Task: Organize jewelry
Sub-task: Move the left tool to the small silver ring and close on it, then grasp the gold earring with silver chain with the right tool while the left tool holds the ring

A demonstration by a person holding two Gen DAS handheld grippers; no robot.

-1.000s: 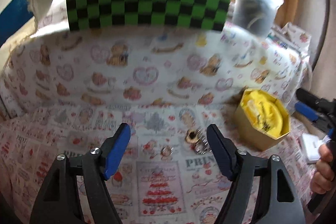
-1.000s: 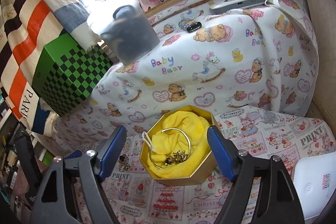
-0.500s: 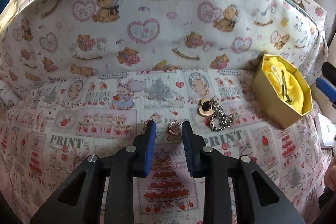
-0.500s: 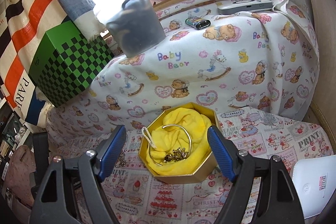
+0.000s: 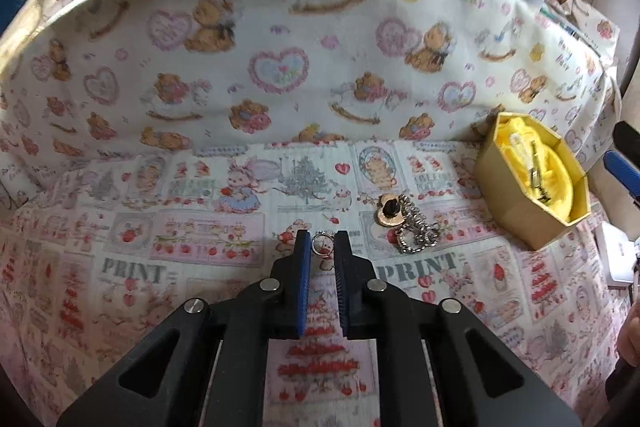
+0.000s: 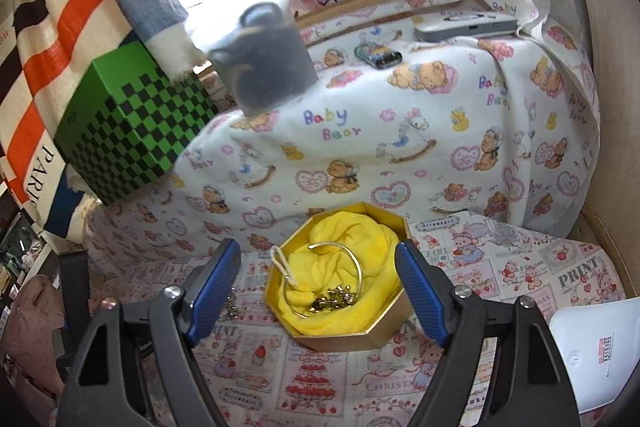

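A small silver ring [image 5: 321, 241] lies on the printed cloth between the tips of my left gripper [image 5: 322, 242], whose jaws are nearly shut around it. To its right lie a gold pendant with a dark stone [image 5: 390, 211] and a silver chain [image 5: 418, 233]. A gold octagonal box [image 5: 532, 175] lined with yellow cloth stands at the right; in the right wrist view the box [image 6: 340, 341] holds a bangle [image 6: 352, 251] and a gold chain [image 6: 334, 299]. My right gripper [image 6: 318, 291] is open, its jaws on either side of the box.
A bear-print blanket [image 5: 280, 67] rises behind the work area. A green checked box [image 6: 128, 135] and a grey translucent container [image 6: 260, 63] sit on top. A white device [image 6: 596, 351] lies at the right. A phone [image 6: 466, 27] rests on the far ledge.
My left gripper has dropped toward the cloth and closed from wide open to a narrow gap around the ring. My right gripper has held open over the box with a slight shift.
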